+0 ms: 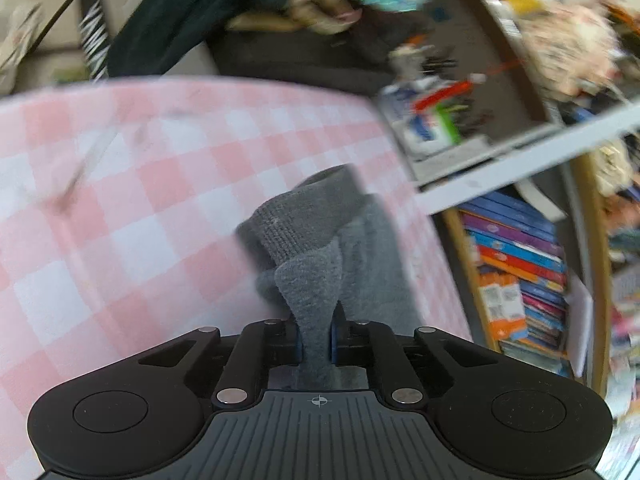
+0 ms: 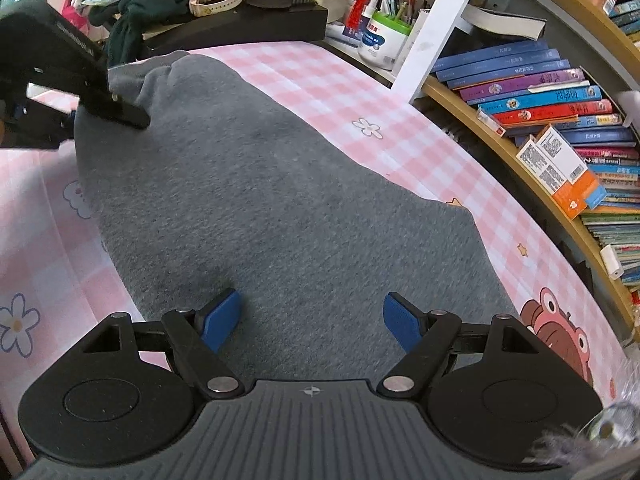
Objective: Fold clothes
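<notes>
A grey knit garment (image 2: 280,200) lies spread on the pink checked tablecloth (image 2: 360,92). My left gripper (image 1: 315,340) is shut on a bunched part of the grey garment (image 1: 316,248), near its ribbed cuff, lifted off the cloth. In the right wrist view the left gripper (image 2: 80,92) shows at the garment's far left corner. My right gripper (image 2: 312,320) is open, blue pads wide apart, low over the near part of the garment, holding nothing.
A curved bookshelf with several books (image 2: 552,120) runs along the table's right edge. A pen holder and white jar (image 2: 380,36) stand at the back. A dark board with clothes and a watch (image 2: 240,20) sits behind the table.
</notes>
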`<state>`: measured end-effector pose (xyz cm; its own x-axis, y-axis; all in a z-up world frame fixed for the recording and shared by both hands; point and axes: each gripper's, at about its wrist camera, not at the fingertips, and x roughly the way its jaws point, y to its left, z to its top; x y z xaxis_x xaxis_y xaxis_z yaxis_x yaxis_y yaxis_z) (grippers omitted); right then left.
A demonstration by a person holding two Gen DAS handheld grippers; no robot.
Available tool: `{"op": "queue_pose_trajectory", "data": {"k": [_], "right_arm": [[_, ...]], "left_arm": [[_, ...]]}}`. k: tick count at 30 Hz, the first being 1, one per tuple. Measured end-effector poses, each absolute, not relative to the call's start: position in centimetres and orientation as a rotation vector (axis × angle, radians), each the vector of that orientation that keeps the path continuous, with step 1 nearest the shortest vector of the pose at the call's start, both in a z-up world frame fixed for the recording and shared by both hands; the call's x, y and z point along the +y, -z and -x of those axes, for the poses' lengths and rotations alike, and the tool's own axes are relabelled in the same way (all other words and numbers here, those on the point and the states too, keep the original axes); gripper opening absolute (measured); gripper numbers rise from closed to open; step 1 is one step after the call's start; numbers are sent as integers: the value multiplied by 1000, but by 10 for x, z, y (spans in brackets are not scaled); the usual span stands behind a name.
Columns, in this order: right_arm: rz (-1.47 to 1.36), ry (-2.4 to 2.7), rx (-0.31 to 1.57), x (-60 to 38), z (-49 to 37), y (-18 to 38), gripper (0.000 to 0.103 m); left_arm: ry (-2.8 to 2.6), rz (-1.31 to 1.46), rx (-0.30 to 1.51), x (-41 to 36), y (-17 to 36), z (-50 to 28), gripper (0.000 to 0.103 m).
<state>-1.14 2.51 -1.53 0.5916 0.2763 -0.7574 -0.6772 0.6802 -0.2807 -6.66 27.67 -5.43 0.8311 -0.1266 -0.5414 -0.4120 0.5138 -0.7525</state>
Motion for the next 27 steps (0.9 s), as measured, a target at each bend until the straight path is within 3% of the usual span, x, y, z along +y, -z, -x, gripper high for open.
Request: {"op": "queue_pose_trajectory", "data": {"k": [12,27], "right_arm": [[389,-610,857,6,-9,13,78],[-180,-375,810,-131,-11,-26,83]], "left_arm": [[132,529,478,197,-36,49,9],[275,271,504,139,-60,42,9]]}}
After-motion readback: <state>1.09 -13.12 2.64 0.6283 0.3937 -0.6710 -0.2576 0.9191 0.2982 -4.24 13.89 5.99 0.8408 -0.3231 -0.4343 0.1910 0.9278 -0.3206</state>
